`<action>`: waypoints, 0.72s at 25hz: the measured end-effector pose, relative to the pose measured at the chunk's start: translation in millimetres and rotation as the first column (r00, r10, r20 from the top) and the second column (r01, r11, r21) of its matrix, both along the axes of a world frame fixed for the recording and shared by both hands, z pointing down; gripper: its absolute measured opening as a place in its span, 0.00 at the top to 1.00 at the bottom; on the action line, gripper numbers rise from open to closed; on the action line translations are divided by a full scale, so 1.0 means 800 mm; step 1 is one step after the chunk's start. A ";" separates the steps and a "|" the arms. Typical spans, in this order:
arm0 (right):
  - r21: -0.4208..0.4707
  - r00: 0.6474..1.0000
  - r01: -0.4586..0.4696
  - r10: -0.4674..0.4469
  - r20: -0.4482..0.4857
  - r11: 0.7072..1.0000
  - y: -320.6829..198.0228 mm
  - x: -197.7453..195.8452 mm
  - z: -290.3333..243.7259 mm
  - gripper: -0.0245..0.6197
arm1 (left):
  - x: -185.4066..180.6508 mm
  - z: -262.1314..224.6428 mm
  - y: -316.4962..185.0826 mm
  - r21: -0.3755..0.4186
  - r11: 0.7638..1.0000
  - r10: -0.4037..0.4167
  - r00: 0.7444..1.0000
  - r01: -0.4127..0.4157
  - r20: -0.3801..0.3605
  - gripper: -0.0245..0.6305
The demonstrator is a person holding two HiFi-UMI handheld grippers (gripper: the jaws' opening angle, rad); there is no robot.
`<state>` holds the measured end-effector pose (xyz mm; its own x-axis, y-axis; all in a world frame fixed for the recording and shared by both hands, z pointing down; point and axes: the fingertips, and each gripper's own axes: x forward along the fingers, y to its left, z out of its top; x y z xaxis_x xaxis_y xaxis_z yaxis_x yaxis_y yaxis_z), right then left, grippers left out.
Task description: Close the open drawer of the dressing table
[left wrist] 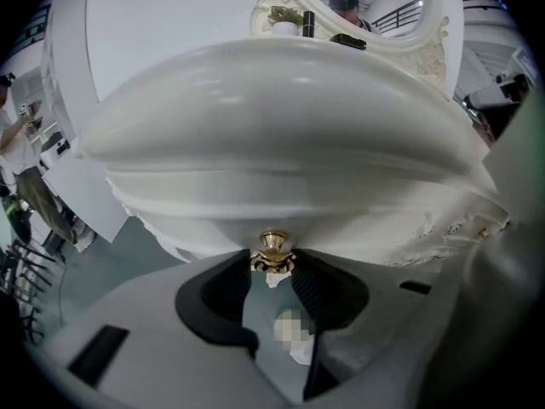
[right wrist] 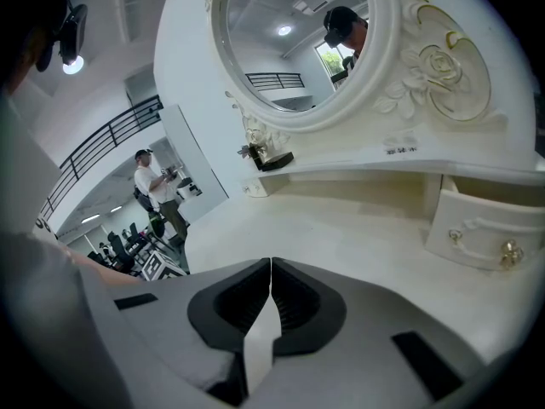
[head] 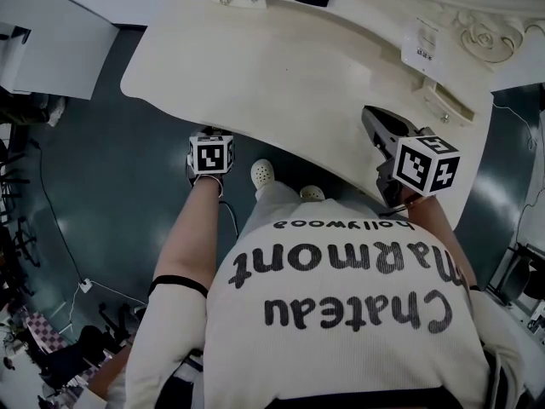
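The drawer front, under the counter edge, is held by its brass knob in the left tongs; it is judged nearly home, a last push remaining. The knob is seen only in the left gripper view. The right tongs are closed, empty

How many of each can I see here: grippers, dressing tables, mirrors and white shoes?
Grippers: 2, the left gripper shut on the gold knob, the right gripper shut and empty
Dressing table: 1
Mirror: 1
White shoes: 2
Total: 6
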<state>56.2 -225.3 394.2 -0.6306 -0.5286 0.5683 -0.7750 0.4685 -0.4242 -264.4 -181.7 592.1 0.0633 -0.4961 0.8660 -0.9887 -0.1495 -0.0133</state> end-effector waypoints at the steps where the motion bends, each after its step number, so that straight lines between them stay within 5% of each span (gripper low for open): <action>1: -0.001 1.000 0.001 -0.001 0.001 1.000 0.000 -0.001 0.000 0.92 | 0.001 0.000 0.000 0.000 1.000 0.001 1.000 -0.001 -0.007 0.74; 8: -0.002 1.000 0.024 -0.024 0.006 1.000 0.000 -0.012 0.001 0.92 | 0.006 -0.007 0.000 0.018 1.000 0.003 1.000 -0.002 -0.021 0.59; 12: -0.002 0.999 0.053 -0.053 0.009 0.999 0.005 -0.016 0.004 0.92 | 0.004 -0.031 0.004 0.108 0.994 -0.026 1.000 0.026 -0.001 0.58; 18: 0.006 0.995 0.093 -0.093 0.028 0.996 0.014 -0.026 0.002 0.92 | 0.018 -0.112 0.021 0.322 0.934 -0.127 0.986 0.156 -0.108 0.62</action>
<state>35.8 -214.0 395.7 -0.6927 -0.4697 0.5473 -0.7159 0.5396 -0.4430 -250.4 -164.7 502.5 0.0371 -0.7608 0.6480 -0.9989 -0.0092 0.0463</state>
